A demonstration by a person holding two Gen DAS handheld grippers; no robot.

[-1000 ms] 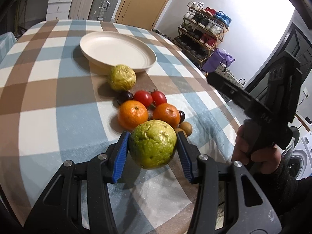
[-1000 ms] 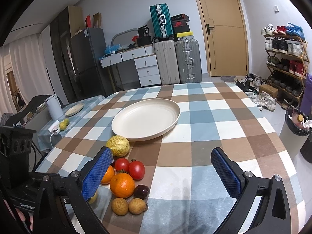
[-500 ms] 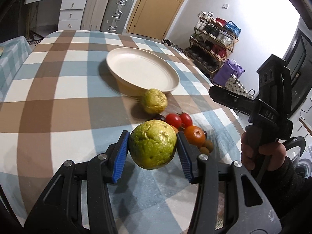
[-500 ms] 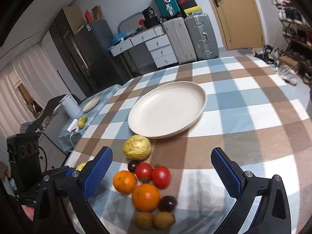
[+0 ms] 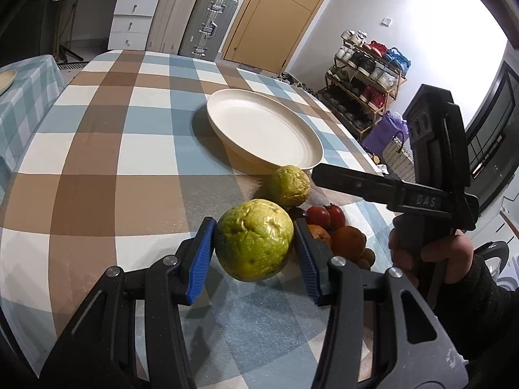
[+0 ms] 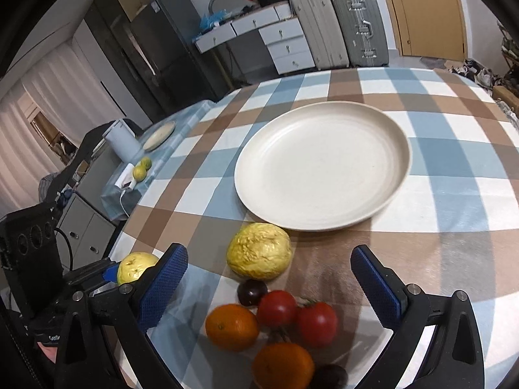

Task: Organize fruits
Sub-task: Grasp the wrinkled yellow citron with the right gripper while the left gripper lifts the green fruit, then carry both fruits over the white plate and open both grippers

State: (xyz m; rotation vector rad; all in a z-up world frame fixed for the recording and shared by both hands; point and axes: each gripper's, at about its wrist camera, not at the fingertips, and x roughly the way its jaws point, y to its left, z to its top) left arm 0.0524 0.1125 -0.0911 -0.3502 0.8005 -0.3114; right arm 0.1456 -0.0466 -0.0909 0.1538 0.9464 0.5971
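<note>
Left tool (image 5: 254,246): blue pads clamped on either side of a wrinkled green fruit (image 5: 253,239), which hangs clear above the counter (image 5: 97,162), checked in blue, brown and white. Right tool (image 6: 269,288): pads wide apart, nothing between them, poised over the fruit pile on the near side of the plate. Landmark: cream plate (image 6: 394,175), empty, lying flat on the counter. From the held fruit, the plate lies ahead and slightly to the right, well apart, beyond a second wrinkled yellow-green fruit (image 6: 258,250) that sits just short of the plate's near rim. Nearer than that fruit, further from the plate: a dark plum (image 6: 252,291), two tomatoes (image 6: 296,316), two oranges (image 6: 232,326), closely bunched. Judgement: the plate is the likely destination; the left tool carries its load and needs a forward-right carry over the pile, while the right tool is nearer both the plate and the loose fruit.
</note>
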